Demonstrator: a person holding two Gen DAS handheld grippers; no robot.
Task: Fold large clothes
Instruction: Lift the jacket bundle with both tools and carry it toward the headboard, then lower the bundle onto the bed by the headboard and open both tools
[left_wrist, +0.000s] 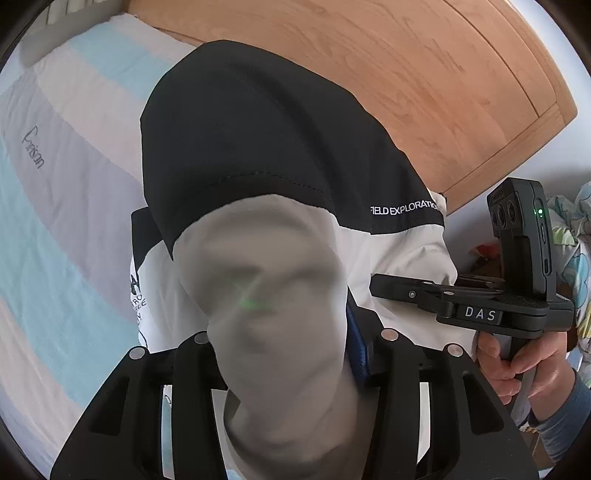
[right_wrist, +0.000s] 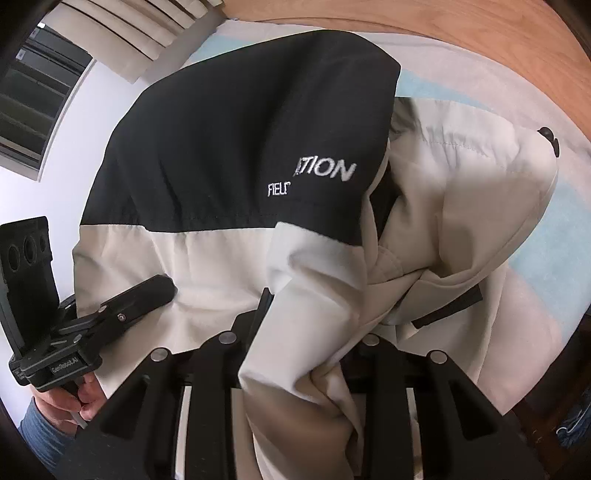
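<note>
A black-and-white jacket (left_wrist: 258, 129) with white lettering lies over the striped bed, black yoke at the far end. A thick fold of its pale cloth runs up between the fingers of my left gripper (left_wrist: 275, 332), which is shut on it; the fingertips are hidden under the fabric. To the right, my right gripper (left_wrist: 391, 290) rests against the jacket's white part. In the right wrist view the jacket (right_wrist: 221, 129) fills the frame, and a pale fold passes through my right gripper (right_wrist: 295, 332), shut on it. My left gripper (right_wrist: 155, 290) touches the white cloth at the left.
A striped blue, grey and white quilt (left_wrist: 55, 221) covers the bed under the jacket. A wooden headboard (left_wrist: 406, 74) stands beyond it. The jacket's pale hood (right_wrist: 480, 184) lies at the right. A window with a curtain (right_wrist: 37, 92) is at the far left. A hand (left_wrist: 517, 362) grips the right handle.
</note>
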